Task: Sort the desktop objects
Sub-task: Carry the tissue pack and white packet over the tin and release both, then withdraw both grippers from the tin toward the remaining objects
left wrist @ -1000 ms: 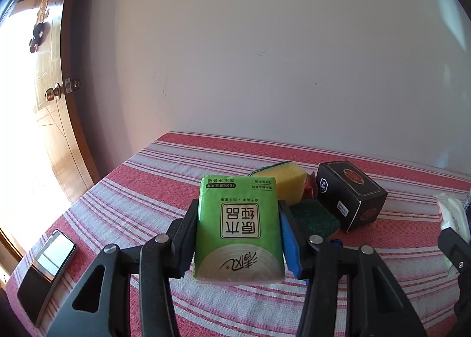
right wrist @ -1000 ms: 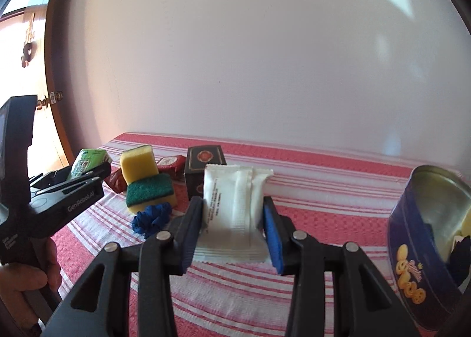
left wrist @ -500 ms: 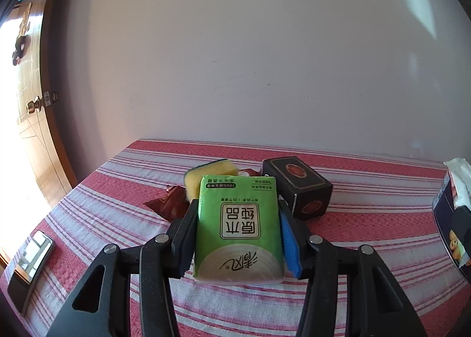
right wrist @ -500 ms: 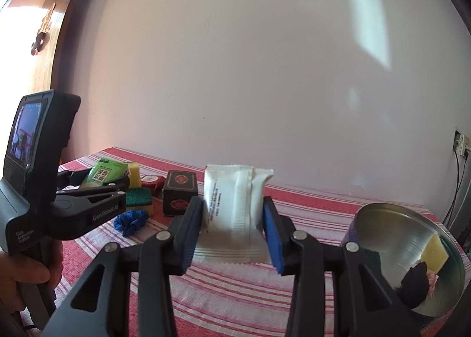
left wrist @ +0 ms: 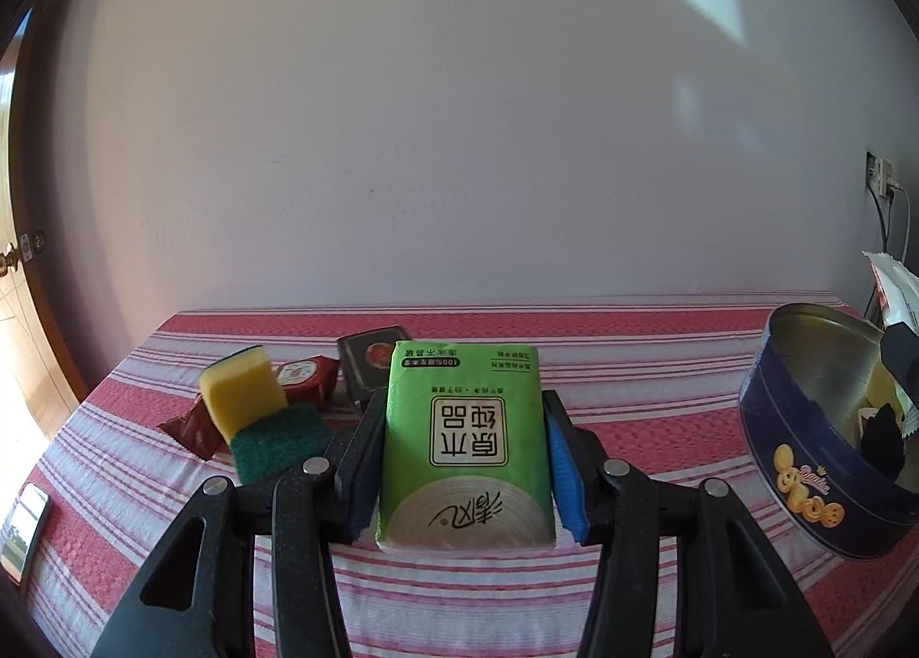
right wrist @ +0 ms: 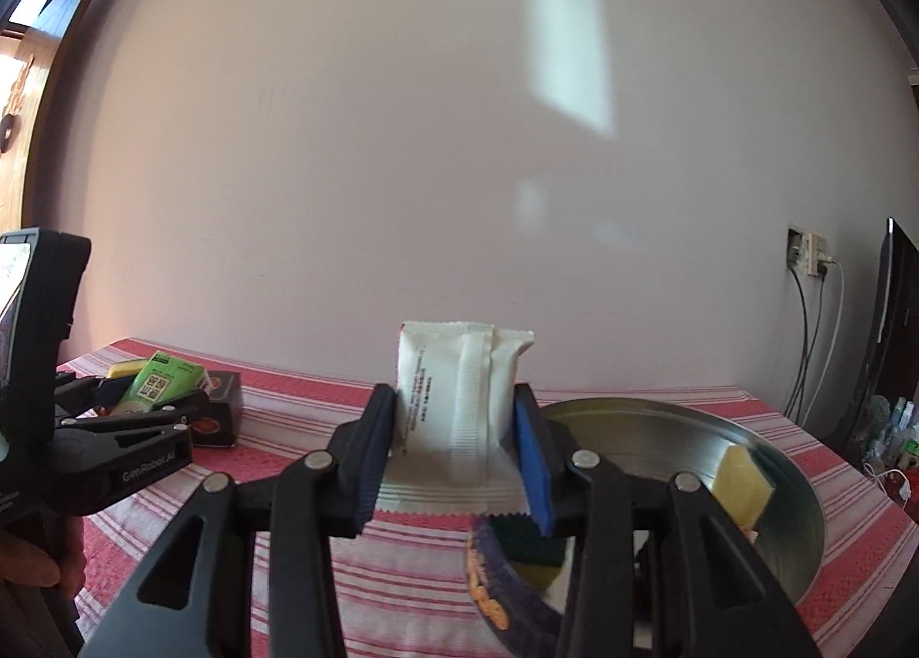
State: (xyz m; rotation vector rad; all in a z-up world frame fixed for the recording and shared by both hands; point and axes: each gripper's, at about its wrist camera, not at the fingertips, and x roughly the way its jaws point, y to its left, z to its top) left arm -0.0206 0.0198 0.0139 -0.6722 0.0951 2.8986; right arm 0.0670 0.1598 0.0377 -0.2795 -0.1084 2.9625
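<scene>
My left gripper is shut on a green tissue pack, held above the red striped tablecloth. In the right wrist view that gripper and the green pack appear at the left. My right gripper is shut on a white sachet, hanging over the near rim of a round blue tin. The tin stands at the right in the left wrist view, with the sachet's corner above it. Inside the tin lie a yellow sponge piece and a dark item.
A yellow and green sponge, red snack packets and a black box lie at the back left of the table. A phone lies at the left edge. A wall socket with cables is at the right.
Both grippers have swung to the right with their loads. The tin has come into the left wrist view, and the right gripper now hangs over the tin's rim.
</scene>
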